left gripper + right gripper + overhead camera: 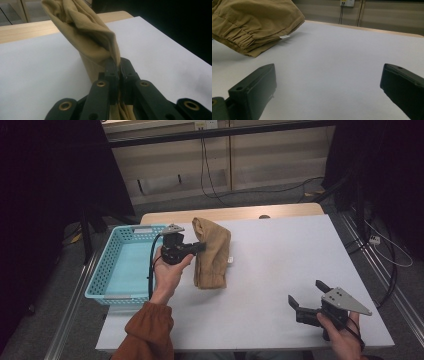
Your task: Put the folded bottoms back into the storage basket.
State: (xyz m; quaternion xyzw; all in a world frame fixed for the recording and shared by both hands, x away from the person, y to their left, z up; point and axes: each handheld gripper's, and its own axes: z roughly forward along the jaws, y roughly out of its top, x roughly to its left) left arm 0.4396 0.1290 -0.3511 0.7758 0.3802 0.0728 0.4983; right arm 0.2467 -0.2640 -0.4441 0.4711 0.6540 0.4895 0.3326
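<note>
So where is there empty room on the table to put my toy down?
The white table is bare between the tan cloth and the right claw. The blue basket also looks empty. It's crowded where the left claw pinches the cloth.

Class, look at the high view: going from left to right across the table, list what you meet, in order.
Light blue plastic basket → left gripper, shut on the tan folded trousers → tan folded trousers → right gripper, jaws open over the bare white tabletop.
</note>
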